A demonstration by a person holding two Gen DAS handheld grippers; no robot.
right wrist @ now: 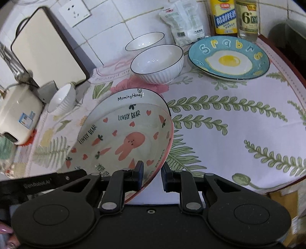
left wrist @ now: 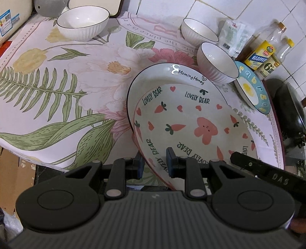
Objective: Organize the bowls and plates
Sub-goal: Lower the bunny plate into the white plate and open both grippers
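Here, nearest my cameras, both claws were clamped on the same rabbit-and-carrot plate (left wrist: 183, 122): the left gripper (left wrist: 155, 164) pinched its near-left rim, one blue pad under the plate and one on top, and the right gripper (right wrist: 152, 175) pinched its near-right rim the same way. Both pointed steeply down toward the table. The plate, lettered "Lovely Bear", sat tilted over a second plate marked "Morning Honey" (left wrist: 153, 76), whose dark-lined rim showed behind it; whether the two touched I could not tell.

Under them lay a floral tablecloth (left wrist: 57, 92) printed with fern fronds and pale blooms, covering the whole table. Further out stood a ribbed white bowl (right wrist: 157, 63) with a dark rim, with another such bowl (right wrist: 145, 41) just behind it. Beside them lay a blue fried-egg plate (right wrist: 228, 58). A third white bowl (left wrist: 83, 23) stood well apart at the far left.

Against the white tiled wall (right wrist: 114, 24) I saw a white pouch (right wrist: 183, 24), a yellow-labelled bottle (right wrist: 222, 17) and a clear bottle (right wrist: 248, 19), a leaning cutting board (right wrist: 47, 49) and a wall socket (right wrist: 74, 13). A dark wok (left wrist: 286, 107) sat off the table's right edge.
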